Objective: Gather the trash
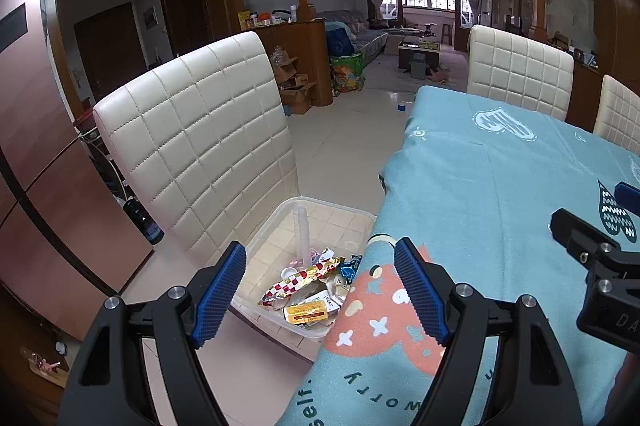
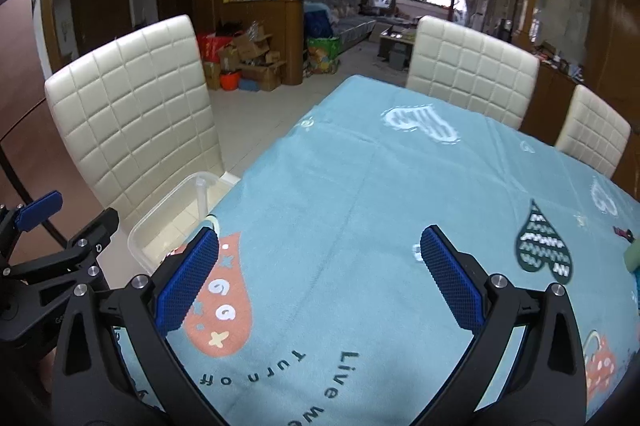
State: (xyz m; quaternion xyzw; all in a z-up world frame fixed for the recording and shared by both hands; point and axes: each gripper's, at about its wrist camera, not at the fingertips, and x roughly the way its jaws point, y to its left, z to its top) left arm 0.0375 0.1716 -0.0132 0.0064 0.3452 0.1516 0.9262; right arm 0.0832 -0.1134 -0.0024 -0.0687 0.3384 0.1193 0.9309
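Inside, crinkled foil wrappers point(image 1: 316, 272) — clear plastic bin point(image 1: 260, 246).

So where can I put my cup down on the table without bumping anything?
The blue tablecloth is bare through its middle, from the right gripper up to the far white chair. Its far right edge has small items, too cut off to identify. The clear bin on the near chair holds a pile of wrappers at its near end.
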